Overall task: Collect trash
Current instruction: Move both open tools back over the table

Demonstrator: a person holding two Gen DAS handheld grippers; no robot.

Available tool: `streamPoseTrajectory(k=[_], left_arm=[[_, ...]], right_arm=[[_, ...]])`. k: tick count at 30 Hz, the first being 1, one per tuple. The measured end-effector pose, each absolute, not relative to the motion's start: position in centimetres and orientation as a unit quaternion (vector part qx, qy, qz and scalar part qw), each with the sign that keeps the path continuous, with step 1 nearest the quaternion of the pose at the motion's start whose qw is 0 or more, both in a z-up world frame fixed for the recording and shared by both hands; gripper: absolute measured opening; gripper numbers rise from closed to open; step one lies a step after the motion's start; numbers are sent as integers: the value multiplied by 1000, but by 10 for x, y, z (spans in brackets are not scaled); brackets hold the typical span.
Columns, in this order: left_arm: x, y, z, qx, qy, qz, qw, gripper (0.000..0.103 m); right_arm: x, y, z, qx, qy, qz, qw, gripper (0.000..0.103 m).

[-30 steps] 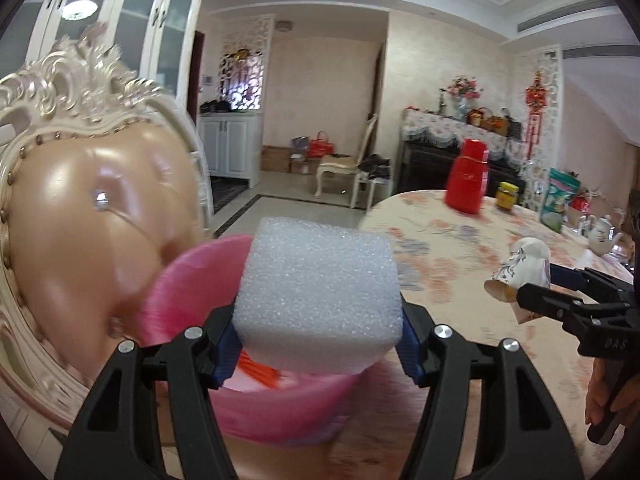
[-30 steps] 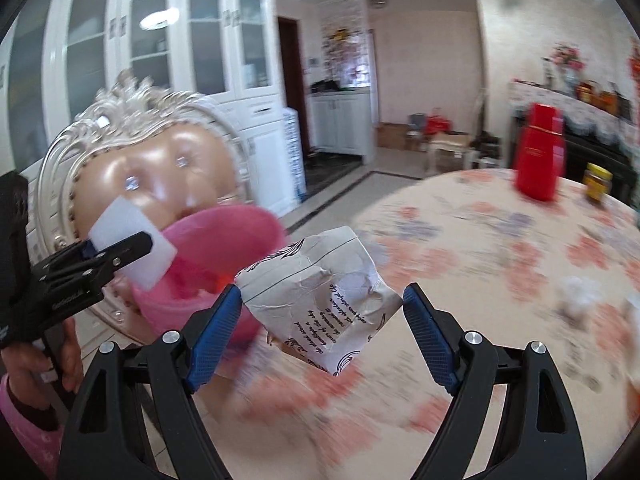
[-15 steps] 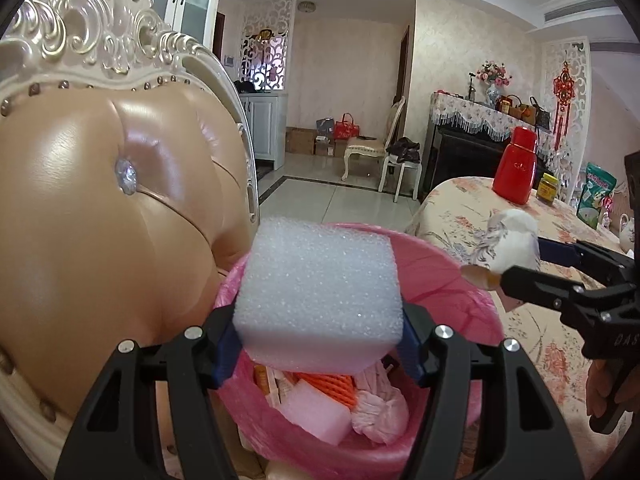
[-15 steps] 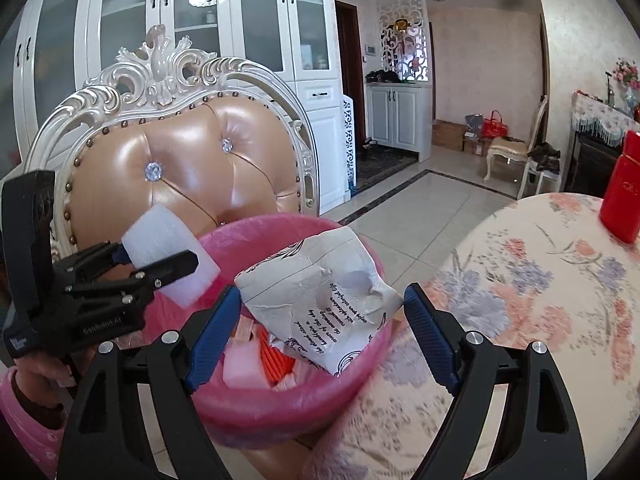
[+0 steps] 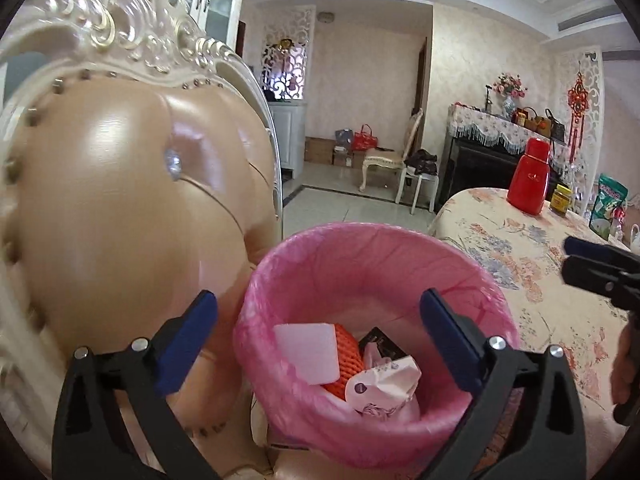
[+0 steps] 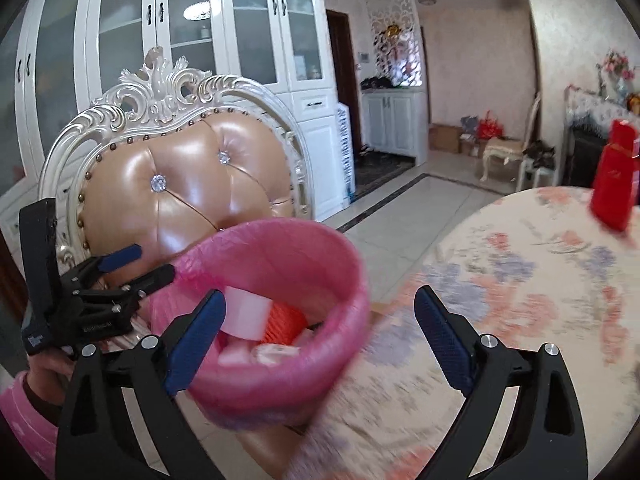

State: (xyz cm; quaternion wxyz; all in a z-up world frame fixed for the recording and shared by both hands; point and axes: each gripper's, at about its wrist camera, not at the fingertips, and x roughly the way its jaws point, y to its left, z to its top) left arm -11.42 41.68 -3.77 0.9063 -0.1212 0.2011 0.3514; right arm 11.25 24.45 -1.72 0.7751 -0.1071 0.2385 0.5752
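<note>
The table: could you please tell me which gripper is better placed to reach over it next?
Probably the right. The right gripper, open and empty, has the table just ahead of its jaws; the left gripper, also open, hangs over the bin beside the chair.

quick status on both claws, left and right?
Left claw: open, empty, over the pink bin.
Right claw: open, empty.
</note>
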Motion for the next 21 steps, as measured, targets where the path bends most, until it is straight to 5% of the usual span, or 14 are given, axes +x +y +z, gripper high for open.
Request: streamPoseTrajectory(k=[9, 21], left_arm=[[-88, 342, -21, -114, 183, 278, 936, 98], [43, 179, -1, -82, 201, 81, 973, 98]], right_arm=[[120, 121, -9, -107, 219, 482, 841, 89], [172, -71, -16, -51, 240, 301, 922, 89]])
